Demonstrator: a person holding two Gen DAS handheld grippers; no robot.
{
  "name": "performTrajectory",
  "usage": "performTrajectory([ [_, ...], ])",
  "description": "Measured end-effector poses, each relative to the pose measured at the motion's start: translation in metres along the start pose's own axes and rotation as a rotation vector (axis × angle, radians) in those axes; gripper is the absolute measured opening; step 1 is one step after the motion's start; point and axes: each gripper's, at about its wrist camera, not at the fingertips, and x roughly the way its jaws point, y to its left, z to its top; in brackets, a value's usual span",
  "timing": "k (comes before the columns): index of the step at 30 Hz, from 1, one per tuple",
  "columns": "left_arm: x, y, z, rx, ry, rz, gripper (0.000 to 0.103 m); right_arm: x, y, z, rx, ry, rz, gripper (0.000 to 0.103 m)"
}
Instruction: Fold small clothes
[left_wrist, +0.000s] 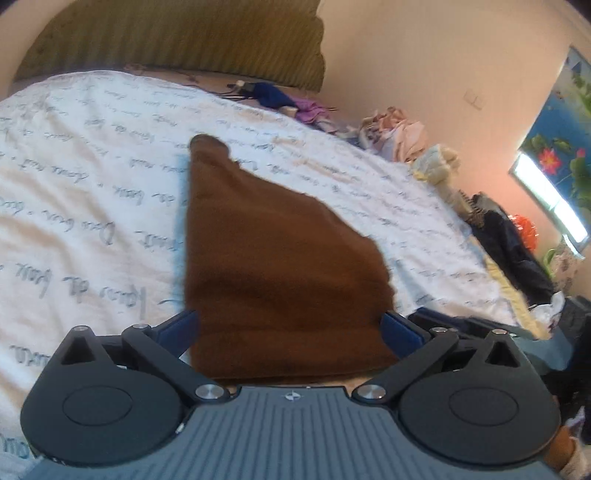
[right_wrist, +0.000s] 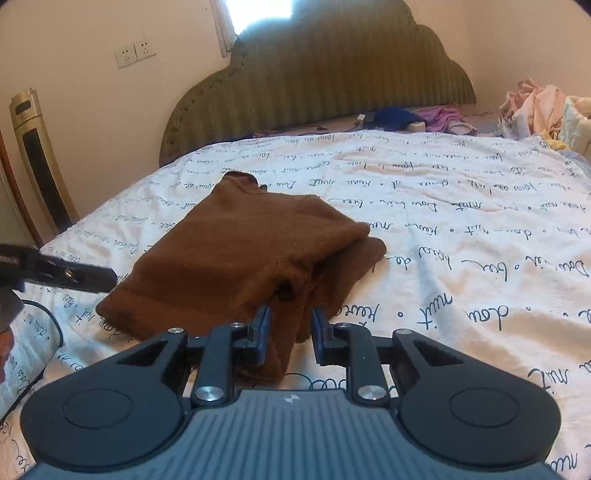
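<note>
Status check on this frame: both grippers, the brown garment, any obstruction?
Left gripper wide open. Right gripper opening, brown garment edge between its jaws. Garment part-folded on quilt. Nothing obstructing.

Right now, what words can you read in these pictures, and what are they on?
"nuit" (likely): cursive print repeated across the white bedsheet; the other words are too loopy and blurred to read.
Gold tower appliance: the marks on its dark panel are too small to read.
Nothing else has readable text.
</note>
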Motion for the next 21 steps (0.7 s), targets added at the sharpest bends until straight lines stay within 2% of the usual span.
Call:
performTrajectory([
  [2, 0.007, -0.01, 0.002, -0.008, -0.021, -0.059, 0.103, 0.006, 0.007, 0.003, -0.029, -0.018, -0.001, 0.021],
  [3, 0.014, -0.014, 0.002, -0.004, -0.015, -0.064, 0.103, 0.008, 0.014, 0.004, -0.051, -0.02, -0.003, 0.021],
  [5, 0.036, -0.021, -0.005, 0.009, 0.037, -0.019, 0.103, 0.014, 0.029, 0.001, -0.114, -0.011, 0.012, 0.021],
  [6, 0.049, -0.02, -0.012, 0.037, 0.067, 0.014, 0.103, 0.018, 0.038, -0.002, -0.163, 0.005, -0.012, 0.021],
  [7, 0.061, -0.016, -0.02, 0.062, 0.098, 0.047, 0.103, 0.029, 0.044, -0.01, -0.23, 0.049, -0.084, 0.021],
  [8, 0.062, -0.015, -0.029, 0.105, 0.073, 0.055, 0.103, 0.038, 0.043, -0.018, -0.263, 0.083, -0.134, 0.021],
  [9, 0.059, -0.017, -0.036, 0.159, 0.06, 0.068, 0.103, 0.041, 0.033, -0.025, -0.246, 0.074, -0.135, 0.031],
  [11, 0.057, -0.023, -0.039, 0.201, 0.065, 0.115, 0.103, 0.036, 0.01, -0.02, -0.108, 0.08, -0.094, 0.04],
  [16, 0.059, -0.026, -0.035, 0.152, 0.066, 0.153, 0.103, 0.017, 0.01, 0.007, -0.081, 0.017, -0.088, 0.039],
  [19, 0.059, -0.025, -0.033, 0.139, 0.071, 0.15, 0.103, 0.029, 0.018, 0.029, -0.098, -0.011, -0.085, 0.04],
  [21, 0.059, -0.024, -0.031, 0.139, 0.078, 0.144, 0.103, 0.047, 0.021, 0.041, -0.099, -0.001, -0.039, 0.04],
])
